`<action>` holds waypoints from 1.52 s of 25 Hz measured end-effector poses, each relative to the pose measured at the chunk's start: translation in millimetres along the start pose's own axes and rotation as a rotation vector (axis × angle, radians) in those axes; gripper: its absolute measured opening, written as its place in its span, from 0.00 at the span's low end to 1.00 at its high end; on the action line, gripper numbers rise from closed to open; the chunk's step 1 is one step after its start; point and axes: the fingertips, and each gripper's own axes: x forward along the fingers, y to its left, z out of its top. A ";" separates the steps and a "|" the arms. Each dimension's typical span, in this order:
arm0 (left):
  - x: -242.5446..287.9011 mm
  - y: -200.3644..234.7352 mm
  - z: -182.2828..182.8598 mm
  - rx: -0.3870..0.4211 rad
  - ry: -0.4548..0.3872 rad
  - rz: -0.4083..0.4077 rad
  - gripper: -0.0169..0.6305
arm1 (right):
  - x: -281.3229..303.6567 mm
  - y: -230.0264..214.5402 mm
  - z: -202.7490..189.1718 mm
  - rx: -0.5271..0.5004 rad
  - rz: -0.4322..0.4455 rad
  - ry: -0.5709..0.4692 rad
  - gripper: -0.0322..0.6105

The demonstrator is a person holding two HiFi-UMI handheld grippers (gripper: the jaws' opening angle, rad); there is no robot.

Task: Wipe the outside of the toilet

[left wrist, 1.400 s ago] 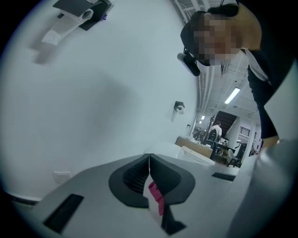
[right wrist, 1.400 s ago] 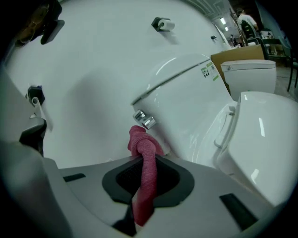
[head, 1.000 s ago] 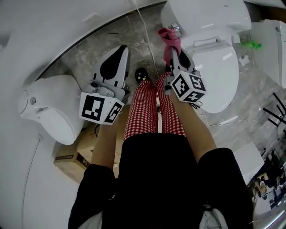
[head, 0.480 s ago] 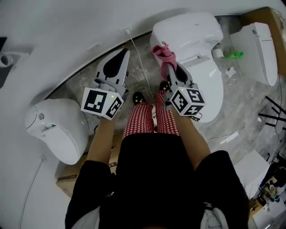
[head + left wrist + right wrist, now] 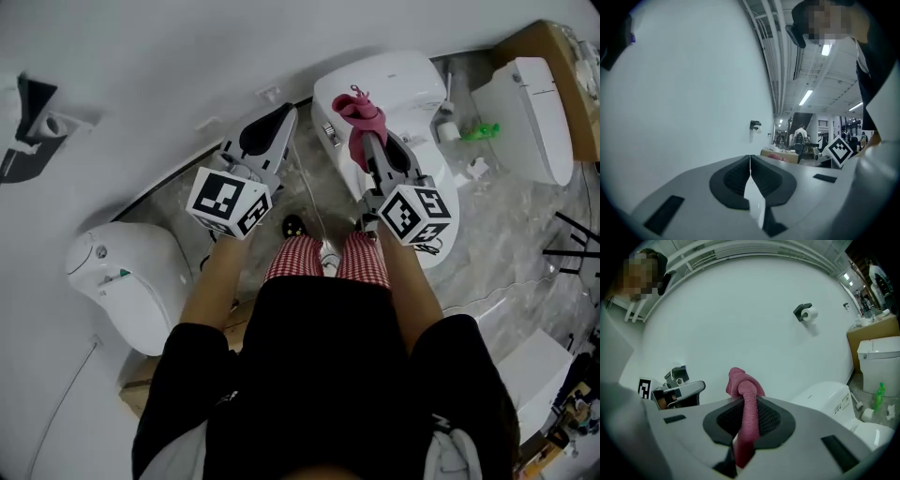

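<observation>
standing person seen from above, red-checked trousers [image 5: 302,258], a gripper in each hand held out over grey marbled floor [image 5: 511,220]. right gripper [image 5: 375,142] has its jaws clenched on a pink cloth [image 5: 362,117]; in the right gripper view the cloth runs as a strip down between the jaws, and a knotted bunch stands up past the tips. the toilet [image 5: 403,82] is white, lid down, directly ahead of the right gripper, its tank end against the white wall [image 5: 187,66]. in the head view the cloth overlaps the tank end; in the right gripper view the toilet sits low and to the right of the jaws with the cloth apart from it, backed only by wall. left gripper [image 5: 278,122] is raised beside the right one, pointing at the wall; its own view shows the jaws pressed together with nothing between them. second white toilet [image 5: 127,272] low at the person's left, near a cardboard box [image 5: 141,375]. third white toilet [image 5: 525,112] beyond the first, on the right, with a small green object [image 5: 478,131] on the floor between them; what it is cannot be made out. black toilet-roll holder [image 5: 806,312] is fixed on the wall above the toilet.
</observation>
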 end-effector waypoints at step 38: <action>66.4 -170.5 74.5 0.232 0.103 -0.025 0.04 | -99.0 12.6 157.0 -0.232 0.457 -0.190 0.14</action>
